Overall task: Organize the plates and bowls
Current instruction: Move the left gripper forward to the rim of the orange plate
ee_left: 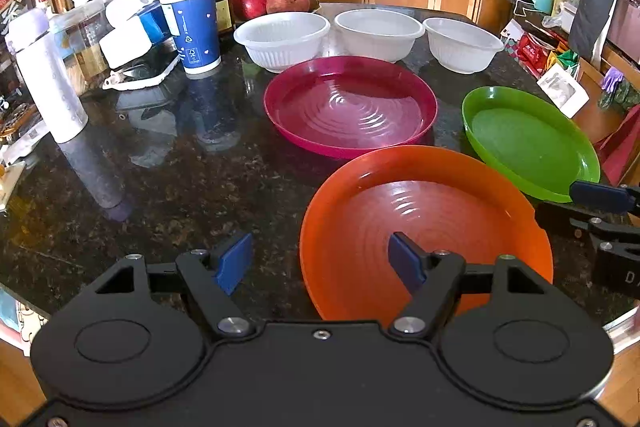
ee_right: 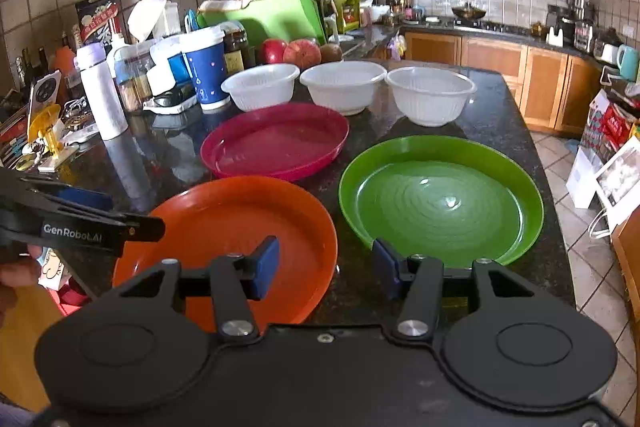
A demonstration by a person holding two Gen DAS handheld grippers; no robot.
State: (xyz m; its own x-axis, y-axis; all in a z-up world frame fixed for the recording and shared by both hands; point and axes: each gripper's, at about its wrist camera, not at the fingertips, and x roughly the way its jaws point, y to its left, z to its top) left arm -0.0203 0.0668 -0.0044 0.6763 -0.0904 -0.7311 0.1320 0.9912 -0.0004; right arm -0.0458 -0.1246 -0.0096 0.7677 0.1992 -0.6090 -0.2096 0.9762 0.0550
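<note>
An orange plate (ee_left: 424, 227) (ee_right: 240, 227) lies nearest on the dark stone counter (ee_left: 160, 187). A magenta plate (ee_left: 350, 107) (ee_right: 276, 143) sits behind it and a green plate (ee_left: 528, 139) (ee_right: 440, 199) to its right. Three white bowls (ee_left: 282, 39) (ee_left: 378, 31) (ee_left: 462, 45) stand in a row at the back. My left gripper (ee_left: 320, 259) is open and straddles the orange plate's left rim, one finger over the plate, one over the counter. My right gripper (ee_right: 326, 267) is open above the gap between the orange and green plates, its pads touching nothing.
A blue paper cup (ee_left: 192, 23), a white bottle (ee_left: 48, 75), apples (ee_left: 268, 1) and assorted clutter crowd the counter's left and back. The counter's right edge drops to a tiled floor (ee_right: 592, 267) with bags. A hand (ee_right: 16, 271) holds the left gripper's handle.
</note>
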